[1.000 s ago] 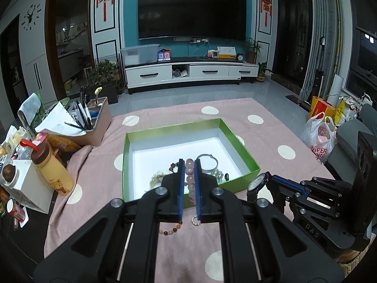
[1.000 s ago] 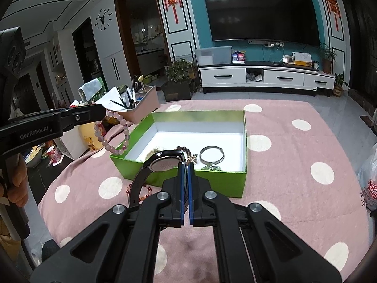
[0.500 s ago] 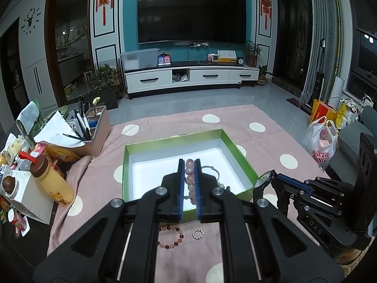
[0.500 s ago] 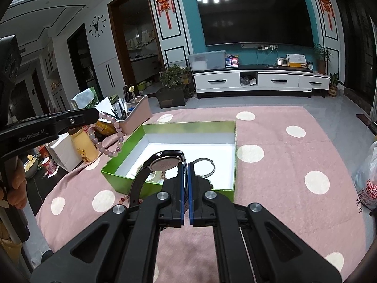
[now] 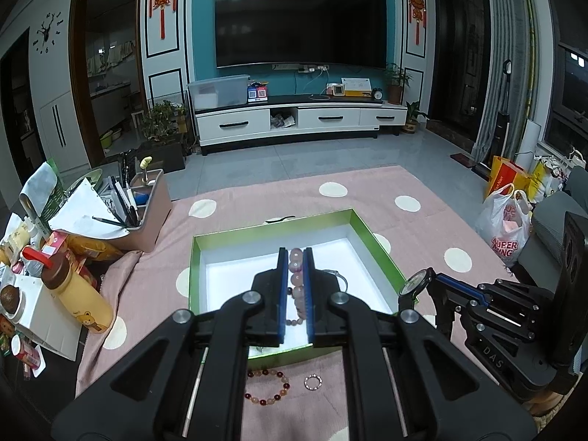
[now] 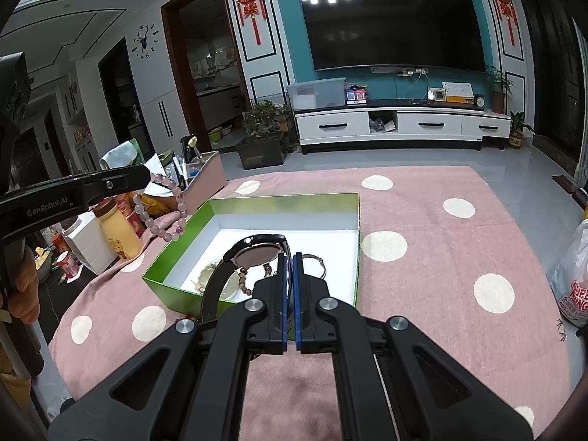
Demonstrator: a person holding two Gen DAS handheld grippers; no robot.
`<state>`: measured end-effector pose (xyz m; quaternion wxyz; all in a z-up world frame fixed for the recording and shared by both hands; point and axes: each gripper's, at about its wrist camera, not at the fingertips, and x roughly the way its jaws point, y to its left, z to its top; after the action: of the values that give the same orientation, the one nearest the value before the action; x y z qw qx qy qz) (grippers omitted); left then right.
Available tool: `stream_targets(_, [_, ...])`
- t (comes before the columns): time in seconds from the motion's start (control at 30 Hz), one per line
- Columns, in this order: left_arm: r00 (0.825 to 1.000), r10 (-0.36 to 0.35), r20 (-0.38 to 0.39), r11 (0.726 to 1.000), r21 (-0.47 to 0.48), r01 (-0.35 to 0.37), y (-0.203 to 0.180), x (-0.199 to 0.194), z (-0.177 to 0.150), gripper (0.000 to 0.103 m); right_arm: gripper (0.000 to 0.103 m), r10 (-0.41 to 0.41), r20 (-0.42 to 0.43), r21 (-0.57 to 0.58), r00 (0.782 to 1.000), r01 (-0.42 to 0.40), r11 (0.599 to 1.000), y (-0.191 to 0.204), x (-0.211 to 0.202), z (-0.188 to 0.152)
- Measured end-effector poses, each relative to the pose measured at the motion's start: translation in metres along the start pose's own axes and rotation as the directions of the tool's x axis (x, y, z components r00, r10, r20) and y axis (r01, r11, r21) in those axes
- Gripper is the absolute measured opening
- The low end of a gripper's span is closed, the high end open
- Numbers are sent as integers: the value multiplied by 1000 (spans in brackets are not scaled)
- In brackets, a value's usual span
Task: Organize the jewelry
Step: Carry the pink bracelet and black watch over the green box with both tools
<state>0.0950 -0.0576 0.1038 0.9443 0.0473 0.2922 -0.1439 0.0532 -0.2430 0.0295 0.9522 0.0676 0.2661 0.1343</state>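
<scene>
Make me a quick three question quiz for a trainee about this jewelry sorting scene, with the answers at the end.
1. True or false: the left tool is shut on a pink bead bracelet.
2. What does the right tool hold? A) a ring B) a black watch C) a pen
3. Which two pieces lie on the pink cloth just outside the near wall of the green box?

Key
1. True.
2. B.
3. A red and orange bead bracelet and a small ring.
</scene>
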Motion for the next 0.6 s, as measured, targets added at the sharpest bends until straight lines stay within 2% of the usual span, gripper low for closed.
stream_targets(0.6, [998,36,-51,999,-18,-37,19,60,11,7,2,-40,-27,10,999,40,999,-15,42,24])
